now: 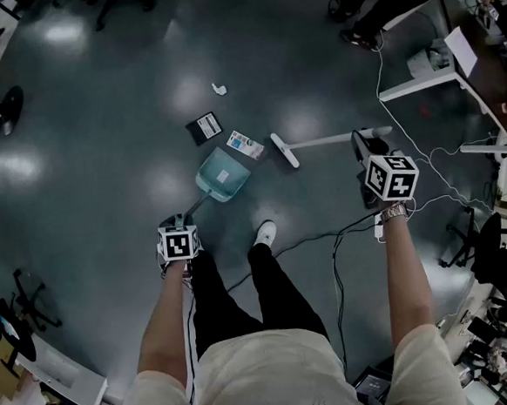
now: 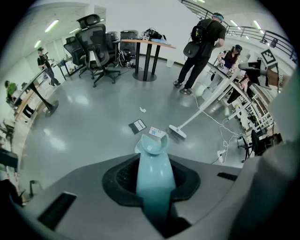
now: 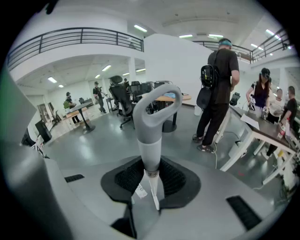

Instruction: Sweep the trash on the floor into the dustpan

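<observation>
Barely started — our left hand-held gripper (image 2: pixel 154 187) clamps the dustpan (image 1: pixel 222 175), the right hand-held gripper (image 3: pixel 149 187) the broom (image 1: pixel 323 140) — trash (image 1: pixel 244 144) lies unswept

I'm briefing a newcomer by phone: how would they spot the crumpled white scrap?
On the glossy grey floor, find the pale teal plastic dustpan. Beyond it, past the flat black square packet, lies the crumpled white paper scrap: the only piece that isn't flat.

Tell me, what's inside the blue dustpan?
The dustpan holds only one small pale patch; whether that's a scrap or a sticker is unclear. The small box lies just outside its mouth. Nothing covers its inside from above.
</observation>
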The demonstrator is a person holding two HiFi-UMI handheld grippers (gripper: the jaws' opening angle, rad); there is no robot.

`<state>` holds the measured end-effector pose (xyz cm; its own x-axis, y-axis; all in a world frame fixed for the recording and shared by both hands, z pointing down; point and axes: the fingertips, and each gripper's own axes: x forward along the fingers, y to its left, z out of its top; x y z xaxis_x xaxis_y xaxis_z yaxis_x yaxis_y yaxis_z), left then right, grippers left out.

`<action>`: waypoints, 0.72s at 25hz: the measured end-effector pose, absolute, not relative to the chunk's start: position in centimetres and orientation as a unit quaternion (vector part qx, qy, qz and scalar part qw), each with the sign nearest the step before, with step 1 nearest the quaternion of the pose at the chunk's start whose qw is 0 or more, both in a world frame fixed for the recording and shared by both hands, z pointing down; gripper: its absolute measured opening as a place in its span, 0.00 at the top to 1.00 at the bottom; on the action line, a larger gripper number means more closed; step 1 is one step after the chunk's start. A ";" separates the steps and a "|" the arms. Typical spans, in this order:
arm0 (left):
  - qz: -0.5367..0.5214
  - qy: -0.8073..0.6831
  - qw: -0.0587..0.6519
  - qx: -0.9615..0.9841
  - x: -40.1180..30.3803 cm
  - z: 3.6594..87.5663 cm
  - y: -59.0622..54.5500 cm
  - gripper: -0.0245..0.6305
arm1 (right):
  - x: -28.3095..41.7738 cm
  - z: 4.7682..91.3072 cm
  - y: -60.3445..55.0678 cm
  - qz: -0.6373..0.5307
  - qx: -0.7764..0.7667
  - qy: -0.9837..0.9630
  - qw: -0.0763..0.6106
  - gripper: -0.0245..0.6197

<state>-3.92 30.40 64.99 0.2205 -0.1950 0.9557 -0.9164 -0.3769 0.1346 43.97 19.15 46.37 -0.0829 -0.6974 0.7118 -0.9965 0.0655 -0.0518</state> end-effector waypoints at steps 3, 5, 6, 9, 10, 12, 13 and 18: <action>0.477 -0.405 0.379 0.682 -4.0 65.8 30.1 0.82 | 42.6 46.5 17.6 0.255 0.619 -0.693 0.267 0.79; 0.480 -0.405 0.381 0.678 -4.3 66.1 30.1 0.82 | 42.4 46.4 16.3 0.254 0.615 -0.695 0.271 0.79; 0.481 -0.407 0.382 0.676 -4.4 66.2 30.1 0.82 | 42.7 46.0 15.5 0.255 0.615 -0.695 0.272 0.79; 0.479 -0.409 0.385 0.674 -4.4 66.4 30.3 0.82 | 43.6 43.9 12.7 0.248 0.618 -0.696 0.269 0.79; 0.480 -0.408 0.384 0.675 -4.3 66.5 30.5 0.82 | 43.8 43.0 11.8 0.241 0.619 -0.699 0.265 0.79; 0.483 -0.408 0.381 0.675 -4.2 66.7 30.7 0.82 | 43.7 41.4 10.1 0.224 0.619 -0.707 0.259 0.79; 0.484 -0.408 0.381 0.674 -4.2 66.8 30.8 0.82 | 43.6 40.7 9.4 0.215 0.617 -0.711 0.259 0.79; 0.482 -0.407 0.387 0.672 -4.3 67.3 30.9 0.82 | 41.0 38.6 7.3 0.159 0.602 -0.736 0.265 0.79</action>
<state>-4.32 30.86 67.30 0.2032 -0.1752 0.9633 -0.9207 -0.3690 0.1271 40.95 7.29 38.63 -0.1342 -0.8021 0.5820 -0.9708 0.2243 0.0854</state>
